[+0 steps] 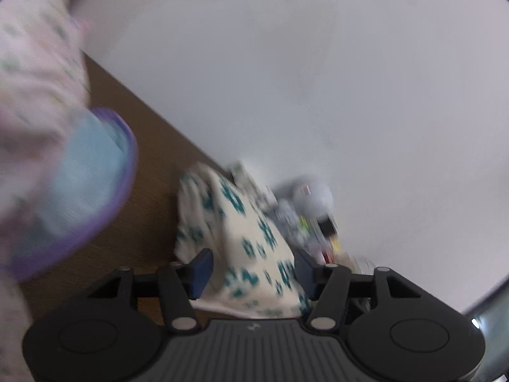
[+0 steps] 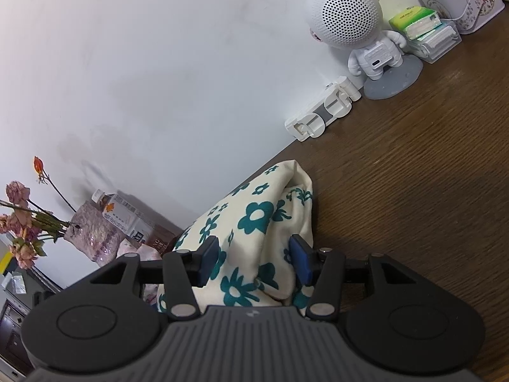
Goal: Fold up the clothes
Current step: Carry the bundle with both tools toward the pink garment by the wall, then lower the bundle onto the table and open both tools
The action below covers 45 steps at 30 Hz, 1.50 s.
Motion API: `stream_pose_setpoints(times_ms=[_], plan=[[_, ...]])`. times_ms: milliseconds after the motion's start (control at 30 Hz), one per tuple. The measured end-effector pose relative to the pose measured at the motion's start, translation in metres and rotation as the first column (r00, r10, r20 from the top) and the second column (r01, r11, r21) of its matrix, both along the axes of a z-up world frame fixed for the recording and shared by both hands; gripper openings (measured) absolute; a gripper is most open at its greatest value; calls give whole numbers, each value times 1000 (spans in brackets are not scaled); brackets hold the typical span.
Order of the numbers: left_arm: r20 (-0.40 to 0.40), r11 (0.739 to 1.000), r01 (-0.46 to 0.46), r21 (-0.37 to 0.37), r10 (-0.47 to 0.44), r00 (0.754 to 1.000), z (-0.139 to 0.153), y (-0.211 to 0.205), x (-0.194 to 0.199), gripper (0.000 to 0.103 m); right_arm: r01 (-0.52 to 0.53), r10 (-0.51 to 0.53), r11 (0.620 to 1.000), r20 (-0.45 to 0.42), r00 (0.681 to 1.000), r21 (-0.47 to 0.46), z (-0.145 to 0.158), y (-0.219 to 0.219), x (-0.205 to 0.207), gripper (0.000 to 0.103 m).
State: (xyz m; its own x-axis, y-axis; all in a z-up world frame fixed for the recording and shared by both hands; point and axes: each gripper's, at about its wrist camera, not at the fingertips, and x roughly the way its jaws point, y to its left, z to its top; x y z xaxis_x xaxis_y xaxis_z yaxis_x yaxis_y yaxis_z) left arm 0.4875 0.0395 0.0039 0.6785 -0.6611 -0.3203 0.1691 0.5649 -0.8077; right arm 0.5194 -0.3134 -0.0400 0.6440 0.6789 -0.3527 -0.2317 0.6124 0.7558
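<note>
The cream cloth with teal flowers (image 2: 254, 238) is seen lying bunched on the brown wooden table (image 2: 413, 207), close against the white wall (image 2: 159, 63), its long axis running from the gripper straight ahead toward the wall. The right gripper (image 2: 254, 264) is held with its jaws spread, one blue pad on each side of the cloth's near end, so the cloth is straddled rather than pinched. In the blurred left wrist view the left gripper (image 1: 251, 270) is likewise spread wide, with the same cloth (image 1: 241, 238) lying between and ahead of its pads; whether the pads touch the fabric cannot be told. Both grippers are thus found at the cloth's near end, neither clearly nearer. A pale printed garment (image 1: 31, 79) hangs blurred at the left edge.
</note>
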Motion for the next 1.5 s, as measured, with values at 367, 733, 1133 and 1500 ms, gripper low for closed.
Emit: stream_pose_setpoints(times_ms=[367, 733, 1133, 1500], plan=[[48, 990, 38, 136, -45, 998, 0, -25, -10, 37, 11, -11, 1000, 2, 1000, 17, 5, -5, 1, 48], [45, 982, -20, 188, 11, 999, -1, -34, -14, 43, -39, 39, 999, -18, 999, 36, 0, 7, 17, 41], [258, 891, -158, 426, 48, 965, 27, -46, -55, 93, -17, 36, 987, 117, 993, -161, 37, 13, -20, 88], [289, 778, -211, 592, 40, 956, 27, -72, -99, 103, 5, 79, 907, 182, 980, -421, 53, 45, -57, 103]])
